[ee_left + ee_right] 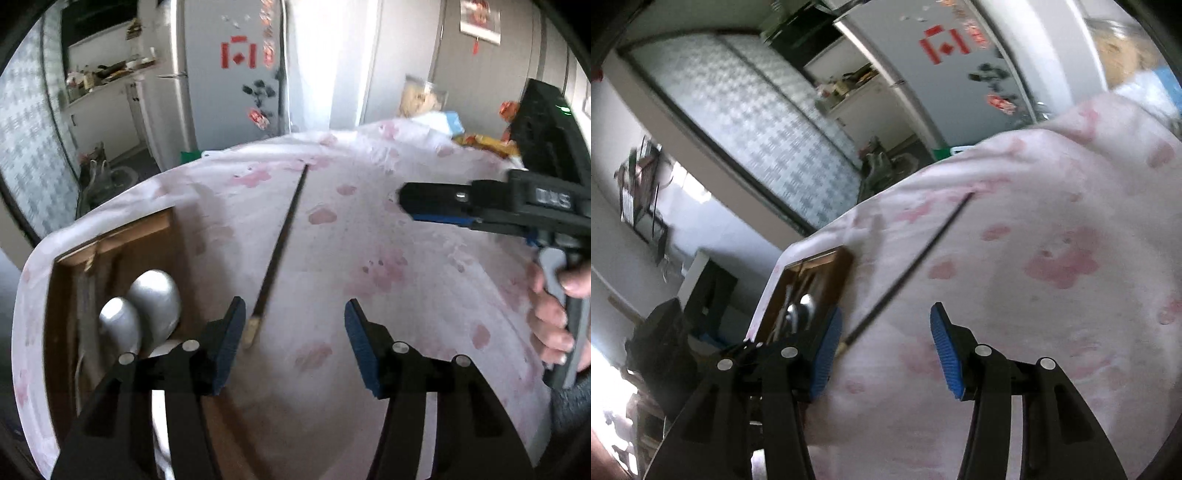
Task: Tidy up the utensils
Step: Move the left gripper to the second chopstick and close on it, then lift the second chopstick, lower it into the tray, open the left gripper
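Observation:
A single dark chopstick [282, 240] with a pale butt end lies on the pink-flowered tablecloth [388, 280]; it also shows in the right wrist view [916, 266]. A brown wooden utensil tray [122, 243] at the left holds two metal spoons [147, 306]; it shows in the right wrist view too [812, 280]. My left gripper [293, 338] is open and empty, its left pad just beside the chopstick's butt end. My right gripper [884, 350] is open and empty above the cloth; it shows in the left wrist view [402, 201] at the right, held by a hand.
The table ends in a curved far edge [258, 147]. A fridge [229, 74] stands beyond it. Snack packets [480, 142] and a black box [546, 122] sit at the table's far right. A patterned sliding door [768, 129] is at the left.

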A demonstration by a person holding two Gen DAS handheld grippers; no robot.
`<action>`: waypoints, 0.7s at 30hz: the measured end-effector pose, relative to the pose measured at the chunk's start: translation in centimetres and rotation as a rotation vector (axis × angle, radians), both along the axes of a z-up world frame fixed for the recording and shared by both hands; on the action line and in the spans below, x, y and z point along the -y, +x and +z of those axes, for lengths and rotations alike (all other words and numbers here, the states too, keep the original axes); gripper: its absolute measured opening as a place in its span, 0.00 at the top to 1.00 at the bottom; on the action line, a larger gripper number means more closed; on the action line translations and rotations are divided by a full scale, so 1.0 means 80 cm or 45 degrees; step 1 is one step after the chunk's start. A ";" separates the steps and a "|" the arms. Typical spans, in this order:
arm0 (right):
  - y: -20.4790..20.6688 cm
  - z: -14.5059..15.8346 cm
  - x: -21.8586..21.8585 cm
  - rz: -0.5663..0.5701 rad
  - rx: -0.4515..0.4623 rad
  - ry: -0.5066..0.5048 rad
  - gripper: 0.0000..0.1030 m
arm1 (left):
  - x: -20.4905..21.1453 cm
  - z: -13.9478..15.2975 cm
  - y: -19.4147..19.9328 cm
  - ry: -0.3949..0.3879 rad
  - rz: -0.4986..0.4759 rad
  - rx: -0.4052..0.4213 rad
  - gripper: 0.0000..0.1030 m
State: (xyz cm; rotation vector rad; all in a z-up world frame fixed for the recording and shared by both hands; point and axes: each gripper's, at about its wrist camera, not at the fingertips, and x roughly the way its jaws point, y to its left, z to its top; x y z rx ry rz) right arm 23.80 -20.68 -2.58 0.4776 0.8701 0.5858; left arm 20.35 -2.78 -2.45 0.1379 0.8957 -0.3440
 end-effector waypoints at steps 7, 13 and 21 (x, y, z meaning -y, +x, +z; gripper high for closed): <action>0.012 -0.023 0.016 0.047 -0.058 0.094 0.51 | 0.003 -0.034 0.054 0.092 0.078 -0.145 0.42; 0.003 -0.022 0.015 0.074 -0.045 0.134 0.51 | -0.005 -0.043 0.064 0.107 0.087 -0.200 0.36; 0.005 -0.029 0.024 0.054 -0.074 0.178 0.51 | 0.013 -0.042 0.043 0.097 0.046 -0.139 0.93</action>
